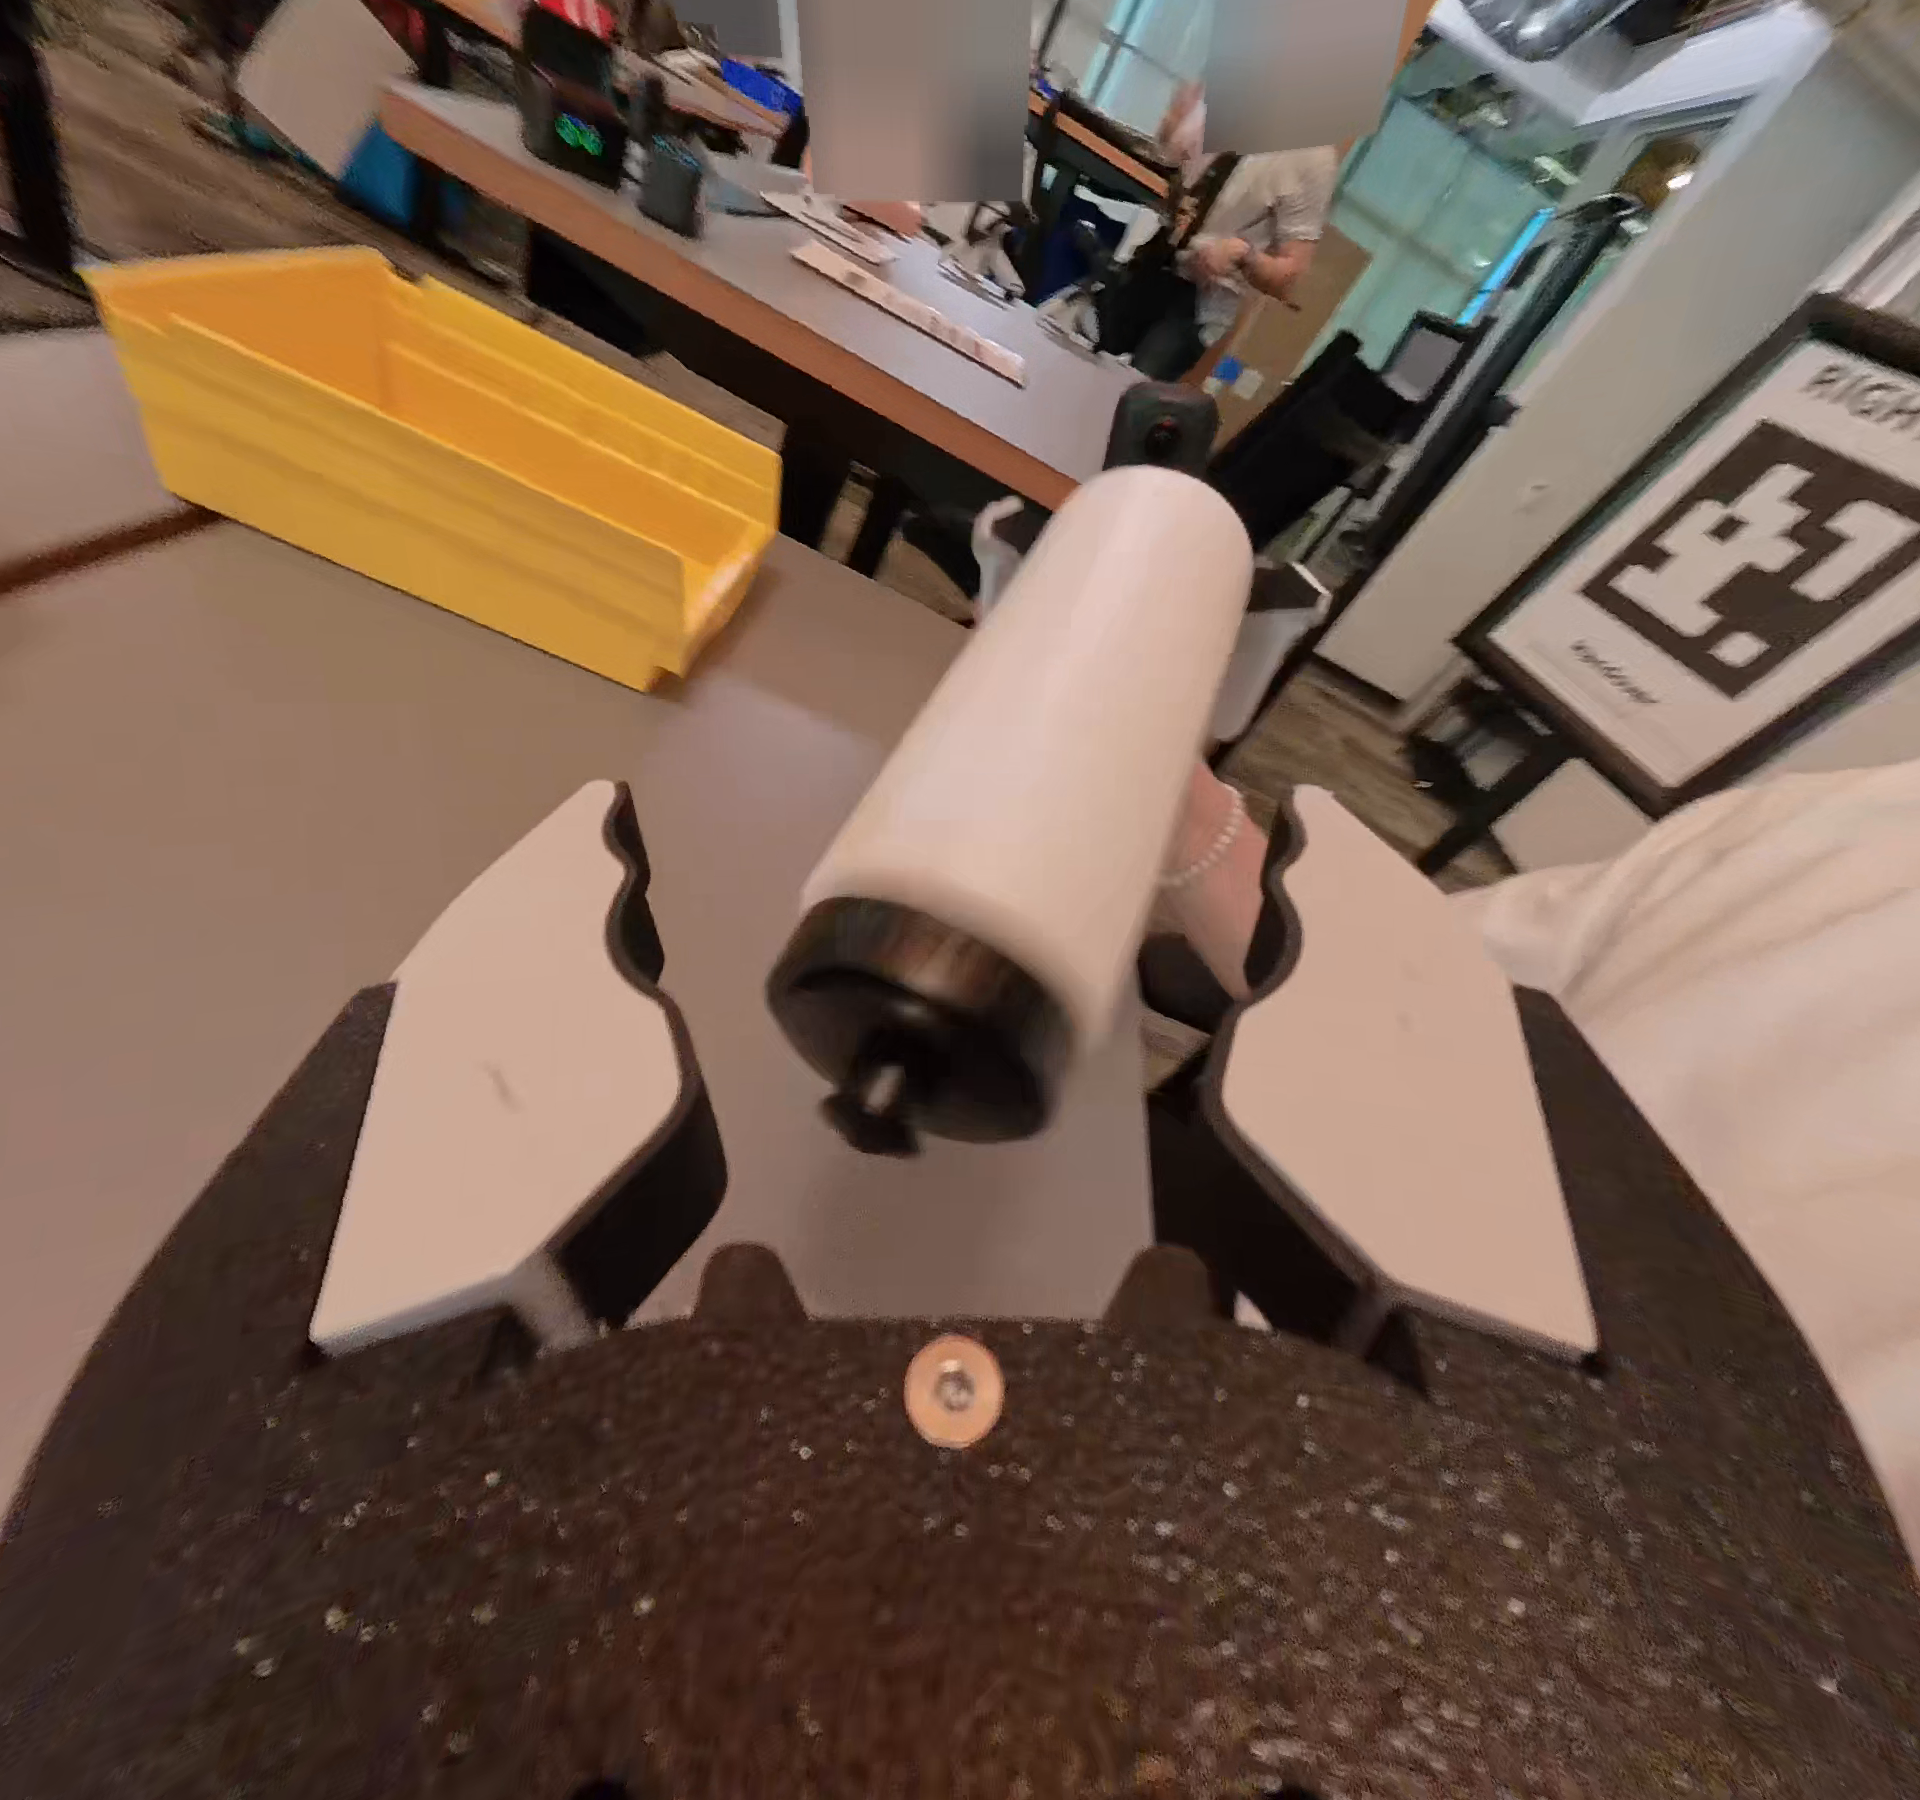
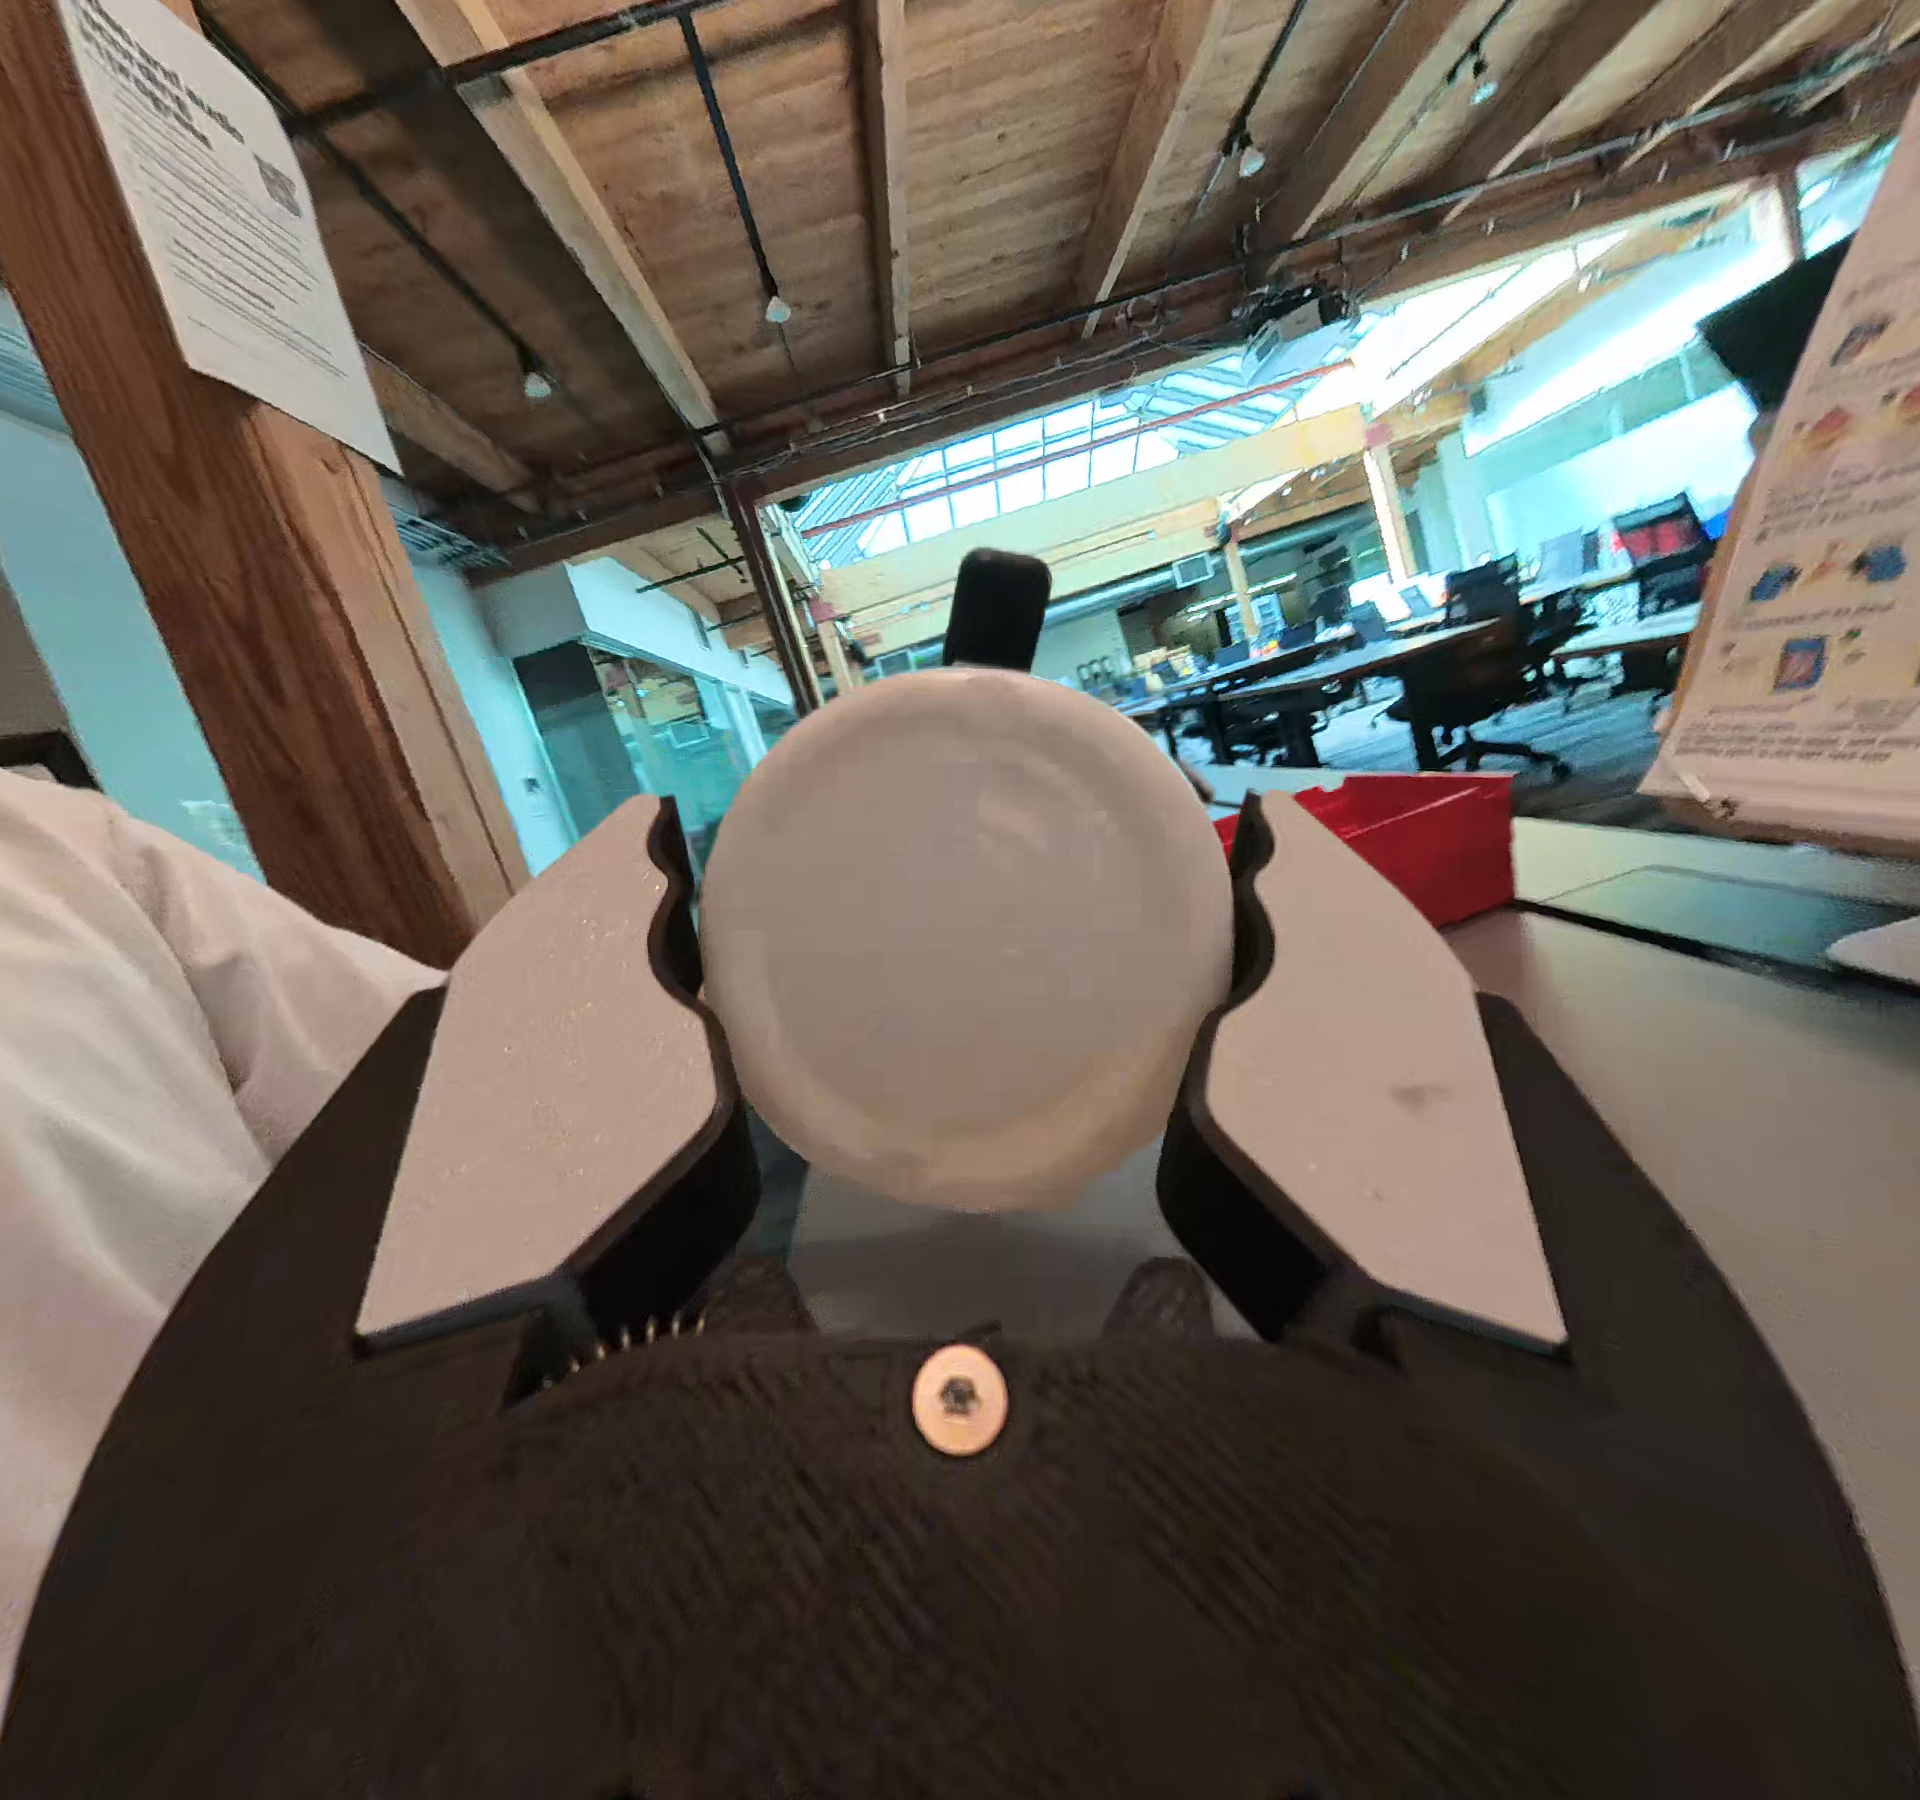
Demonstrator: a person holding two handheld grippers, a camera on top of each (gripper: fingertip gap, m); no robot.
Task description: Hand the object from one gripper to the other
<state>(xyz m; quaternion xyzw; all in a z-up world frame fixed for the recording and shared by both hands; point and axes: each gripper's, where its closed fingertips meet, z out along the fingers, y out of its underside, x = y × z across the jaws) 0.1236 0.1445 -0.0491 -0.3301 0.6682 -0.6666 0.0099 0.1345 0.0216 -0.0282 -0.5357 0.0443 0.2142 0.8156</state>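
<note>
Object: a white bottle (image 1: pixel 1039 763) with a dark cap (image 1: pixel 914 1023) and nozzle, held in the air above the tabletop (image 1: pixel 312 815), lying roughly level.
Right tool (image 2: pixel 961 919): clenched on the bottle (image 2: pixel 966 940) near its base; the round white bottom faces this camera and both fingers (image 2: pixel 582 1023) press its sides.
Left tool (image 1: pixel 951 929): released, jaws spread wide; the cap end points in between its fingers (image 1: pixel 520 1054), touching neither as far as the view shows.
Step in hand: judged as the approach, bringing the open left tool around the cap end while the right one holds.
How to do it well: slide the left tool further along the white body, past the tapering cap, so the pads meet a straight wall. Keep the bottle centred between the jaws, then close evenly.
Order: the right tool should let go only once the left is firmly shut.
Risk: the smooth round body may roll or slip if gripped off-centre or on the cap.
Nearby: a yellow bin (image 1: pixel 416 462) sits on the tabletop, well apart; a red bin (image 2: pixel 1392 846) lies beyond the right tool.
</note>
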